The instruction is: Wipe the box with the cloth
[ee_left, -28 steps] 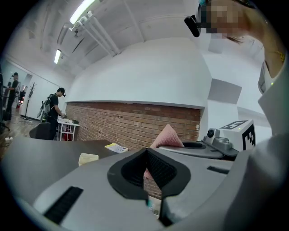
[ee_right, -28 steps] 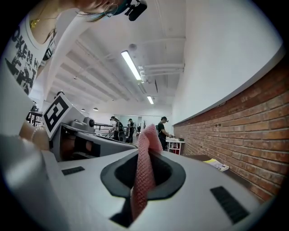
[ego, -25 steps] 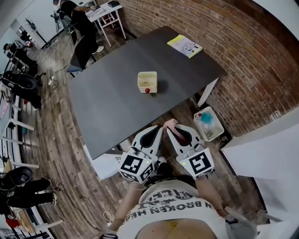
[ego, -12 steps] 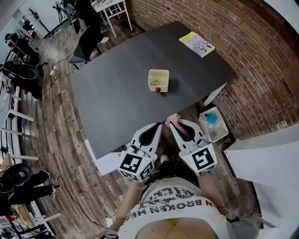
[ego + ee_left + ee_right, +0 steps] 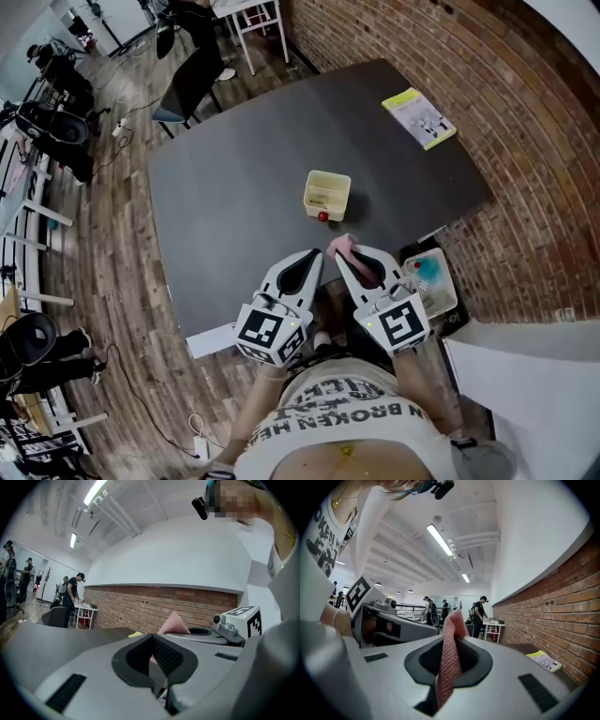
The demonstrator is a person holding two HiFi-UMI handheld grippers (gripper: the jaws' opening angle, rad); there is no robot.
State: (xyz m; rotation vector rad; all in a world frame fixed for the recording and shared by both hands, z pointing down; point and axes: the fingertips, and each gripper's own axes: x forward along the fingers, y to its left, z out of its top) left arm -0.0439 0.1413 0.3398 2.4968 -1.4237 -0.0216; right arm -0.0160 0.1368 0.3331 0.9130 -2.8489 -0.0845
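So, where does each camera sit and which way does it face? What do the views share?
Head view: on the person's head, facing steeply down at the table, the box, the left gripper and the right gripper; the shirt shows below.
Left gripper view: on the left gripper, along its shut jaws toward the brick wall; the shirt at right.
Right gripper view: on the right gripper, along jaws shut on the pink cloth; shirt and wrist at left.
Shared: the pink cloth shows in all three.
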